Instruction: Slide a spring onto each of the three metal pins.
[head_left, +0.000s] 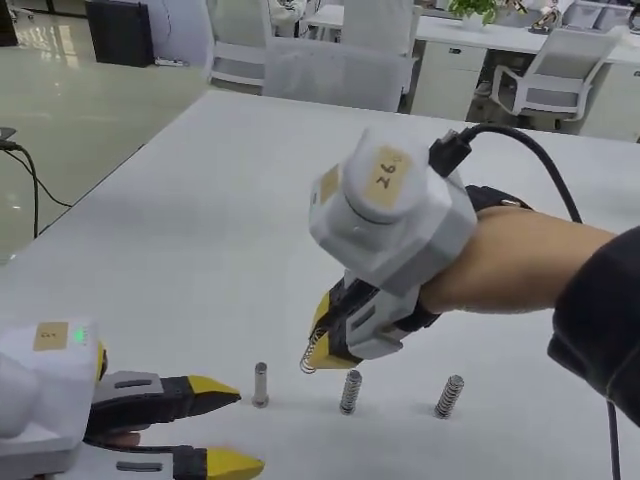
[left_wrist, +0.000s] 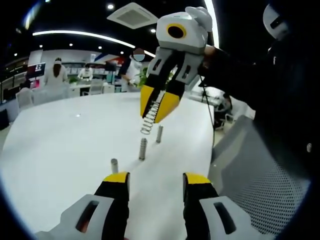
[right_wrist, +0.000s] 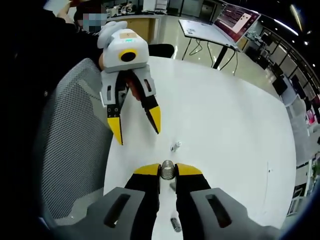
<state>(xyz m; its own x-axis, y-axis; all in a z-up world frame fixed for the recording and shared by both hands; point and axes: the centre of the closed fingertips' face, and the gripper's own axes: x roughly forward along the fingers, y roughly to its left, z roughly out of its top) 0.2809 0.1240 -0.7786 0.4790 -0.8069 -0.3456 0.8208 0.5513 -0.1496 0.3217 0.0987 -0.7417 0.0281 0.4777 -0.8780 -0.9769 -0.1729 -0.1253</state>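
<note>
Tool, right (head_left: 318, 355): head view. Carried by a hand (head_left: 500, 255) that reaches in from the right with its dark sleeve (head_left: 600, 320) behind it. The body is tipped down and to the left, and the yellow tips are clamped on the held spring (head_left: 308, 364). The spring is clear of the white counter (head_left: 200, 230), above and just right of the bare pin (head_left: 261, 384), between it and the middle pin (head_left: 349, 392). The middle pin stands upright to the right of the bare pin and wears its own coil. The end pin (head_left: 449, 396), farther right again, also wears a coil, and that coil leans.

Tool, left (head_left: 232, 427): head view. It lies low beside the bare pin's left, roughly level and pointing right. Its jaws are apart with nothing between them, and the upper tip is near the pin.

Left gripper view: its own jaws rise spread wide, with the bare pin just beyond them. The right tool descends from above. The held spring's long axis runs along that tool's jaws, and its free end points down toward the counter, slightly tilted, beyond the bare pin.

Right gripper view: its own jaws are closed on the held spring, whose coils are seen between the tips. The bare pin stands just past the spring. The left tool is beyond the pin, spread open and pointing down at the counter.
</note>
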